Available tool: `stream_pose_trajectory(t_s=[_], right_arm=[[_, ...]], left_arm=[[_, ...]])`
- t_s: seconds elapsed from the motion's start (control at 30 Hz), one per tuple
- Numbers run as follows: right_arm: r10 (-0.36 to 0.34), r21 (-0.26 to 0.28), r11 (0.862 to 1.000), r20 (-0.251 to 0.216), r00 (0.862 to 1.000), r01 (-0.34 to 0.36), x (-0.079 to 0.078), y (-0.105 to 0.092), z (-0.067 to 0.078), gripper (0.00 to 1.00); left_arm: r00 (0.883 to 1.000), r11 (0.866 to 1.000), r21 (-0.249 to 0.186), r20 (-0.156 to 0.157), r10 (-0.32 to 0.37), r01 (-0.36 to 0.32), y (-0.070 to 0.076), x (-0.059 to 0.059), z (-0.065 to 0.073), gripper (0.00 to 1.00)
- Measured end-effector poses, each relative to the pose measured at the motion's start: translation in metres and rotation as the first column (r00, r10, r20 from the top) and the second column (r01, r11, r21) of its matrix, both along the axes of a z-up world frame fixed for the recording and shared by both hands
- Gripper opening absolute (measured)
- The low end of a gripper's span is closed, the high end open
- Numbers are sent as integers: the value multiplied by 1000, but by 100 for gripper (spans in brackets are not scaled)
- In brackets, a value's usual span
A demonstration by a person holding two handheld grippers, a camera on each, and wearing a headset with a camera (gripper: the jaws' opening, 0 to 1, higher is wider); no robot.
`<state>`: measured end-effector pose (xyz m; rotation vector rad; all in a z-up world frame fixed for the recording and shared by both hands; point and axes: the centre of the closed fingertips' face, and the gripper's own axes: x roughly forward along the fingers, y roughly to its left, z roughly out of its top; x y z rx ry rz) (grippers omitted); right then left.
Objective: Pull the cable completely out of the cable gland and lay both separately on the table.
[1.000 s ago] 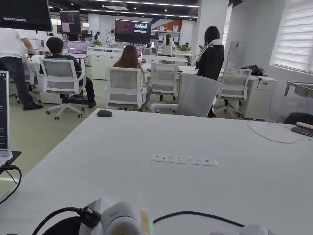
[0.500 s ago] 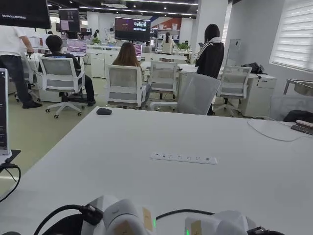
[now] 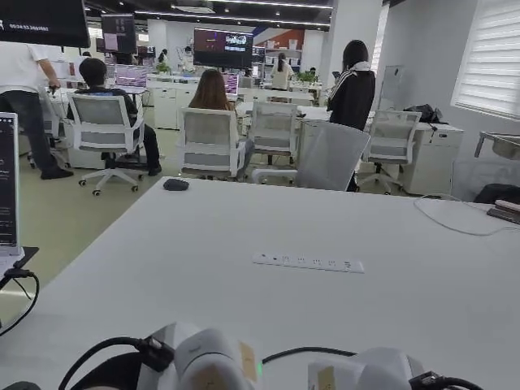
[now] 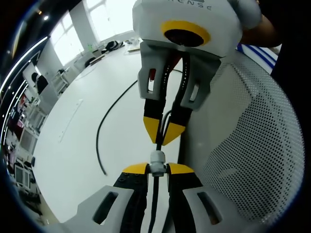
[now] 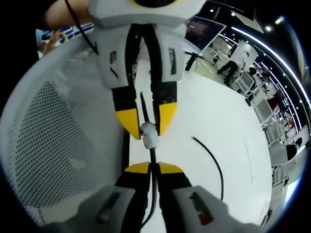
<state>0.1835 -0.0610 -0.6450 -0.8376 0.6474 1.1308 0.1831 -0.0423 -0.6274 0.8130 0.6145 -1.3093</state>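
The left gripper [image 4: 156,169] is clamped on the white cable gland [image 4: 157,161], which sits right at its jaw tips. Just ahead, nearly tip to tip, the right gripper [image 4: 163,133] pinches the black cable [image 4: 99,141] where it leaves the gland. Farther out, the cable's free length curves across the white table [image 4: 68,145]. The pull-out looks under way, with the cable not yet free. The next move likely calls for drawing the grippers straight apart along the cable's line, grips firm.
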Motion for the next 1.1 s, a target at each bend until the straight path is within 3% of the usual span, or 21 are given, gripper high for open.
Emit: stream_pose_trajectory(t_s=[0.33,0.53,0.57,0.63,0.67,0.9,1.1], right_arm=[[-77,-24,997,-23,997,76,0,-25,-15,3],[-88,-42,995,-31,996,87,0,-26,-18,3],[-81,-54,995,-35,996,79,-1,-25,-19,7],[-73,-36,997,-24,997,73,0,-17,-16,18],[-57,-23,998,-22,998,56,-1,-10,-12,19],[7,73,997,12,1000,-8,1,23,11,17],[34,54,998,8,999,-35,2,21,7,3]], left_arm=[[1000,1000,4,7,12,-12,5,3,1,15],[1000,1000,6,11,7,-7,4,2,2,15],[1000,1000,5,11,6,-6,4,2,2,15],[1000,1000,4,7,7,-7,3,2,2,15],[1000,1000,6,9,7,-7,4,2,2,15],[1000,1000,14,6,4,-4,4,1,2,15],[1000,1000,13,8,6,-6,4,2,3,15]])
